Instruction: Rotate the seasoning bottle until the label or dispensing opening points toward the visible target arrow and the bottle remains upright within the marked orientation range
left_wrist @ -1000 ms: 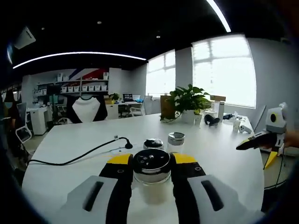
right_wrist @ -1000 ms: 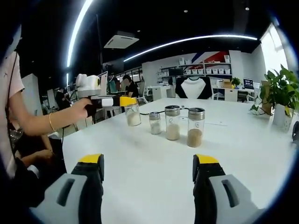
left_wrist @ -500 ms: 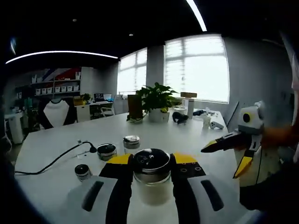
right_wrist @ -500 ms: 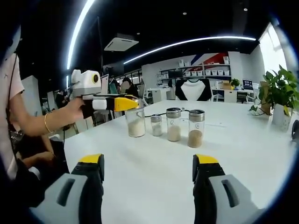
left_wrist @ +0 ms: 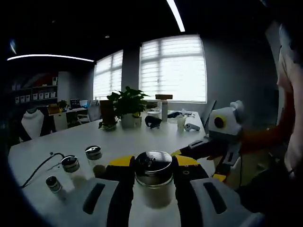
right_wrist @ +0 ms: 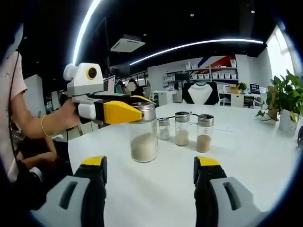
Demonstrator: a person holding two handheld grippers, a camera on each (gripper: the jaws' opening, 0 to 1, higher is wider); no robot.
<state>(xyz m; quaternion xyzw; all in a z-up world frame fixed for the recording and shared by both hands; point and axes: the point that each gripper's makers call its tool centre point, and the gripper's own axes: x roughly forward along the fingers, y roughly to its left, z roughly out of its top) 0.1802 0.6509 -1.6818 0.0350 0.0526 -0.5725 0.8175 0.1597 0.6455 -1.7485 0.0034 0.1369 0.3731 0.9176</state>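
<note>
So the big white desk (right_wrist: 265, 156) runs across both views, with an office behind it: bright windows, shelves, and a potted plant (left_wrist: 124, 105) sitting far back on the desk. The left tool (left_wrist: 152, 166) has its yellow-tipped jaws clamped around the seasoning bottle (left_wrist: 153, 176) just under its shiny metal lid, one jaw on each side. In the right gripper view that same left tool (right_wrist: 124, 111) comes in from the left in a person's hand (right_wrist: 71, 116), gripping the seasoning bottle (right_wrist: 143, 137) at the neck. The bottle's upright with pale powder in its lower part; can't tell if its base touches the desk or hangs just above. The right tool (right_wrist: 149, 172) is wide open, jaws well apart, holding nothing, with the bottle out in front of it. In the left gripper view the right tool (left_wrist: 208, 153) pokes in from the right. Three smaller shakers (right_wrist: 182, 128) stand in a row behind the bottle, and a black cable (left_wrist: 35, 168) lies on the desk near them.
</note>
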